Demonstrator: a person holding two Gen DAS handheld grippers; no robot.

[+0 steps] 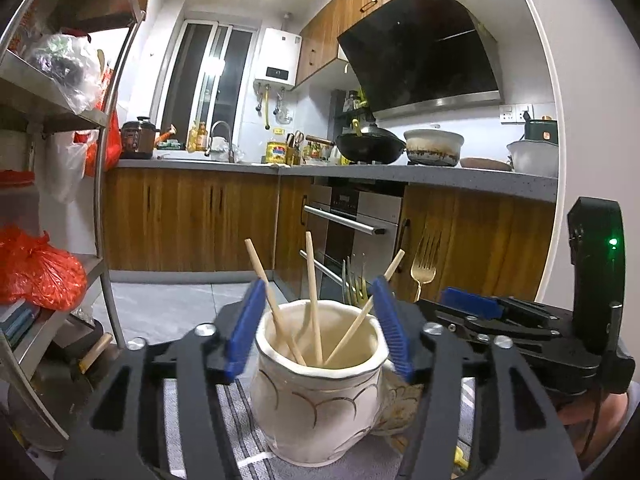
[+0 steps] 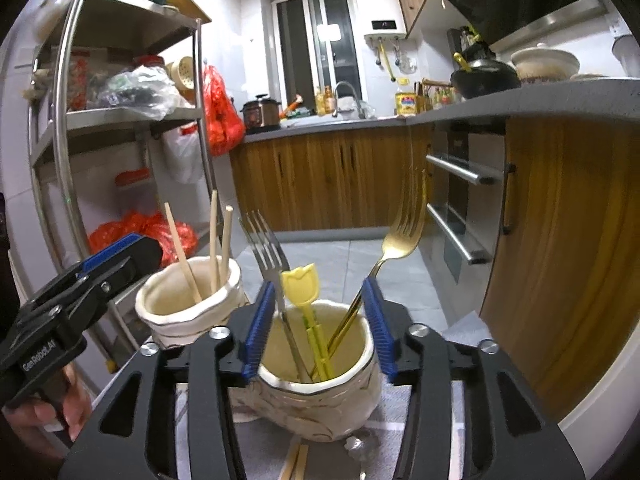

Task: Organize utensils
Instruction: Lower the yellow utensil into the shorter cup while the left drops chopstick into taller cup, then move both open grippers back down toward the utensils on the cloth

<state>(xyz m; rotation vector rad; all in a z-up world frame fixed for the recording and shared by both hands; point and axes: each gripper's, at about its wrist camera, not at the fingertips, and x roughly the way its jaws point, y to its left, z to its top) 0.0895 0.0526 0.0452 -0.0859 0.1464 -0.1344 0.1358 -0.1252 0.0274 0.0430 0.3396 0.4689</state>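
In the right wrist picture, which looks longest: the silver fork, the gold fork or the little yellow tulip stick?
1. Gold metal fork and silver metal fork: look alike, unsure, bottoms hidden in the cream ceramic cup.
2. Yellow plastic tulip stick, smallest.

Glazed cream ceramic jar (image 1: 316, 392) holding matt pale wooden chopsticks (image 1: 314, 300); second glossy ceramic jar (image 2: 320, 396) with polished steel fork (image 2: 272, 264), shiny gold-toned metal fork (image 2: 400, 236), smooth yellow plastic pick (image 2: 302, 286); striped woven cloth (image 1: 236, 408) beneath.
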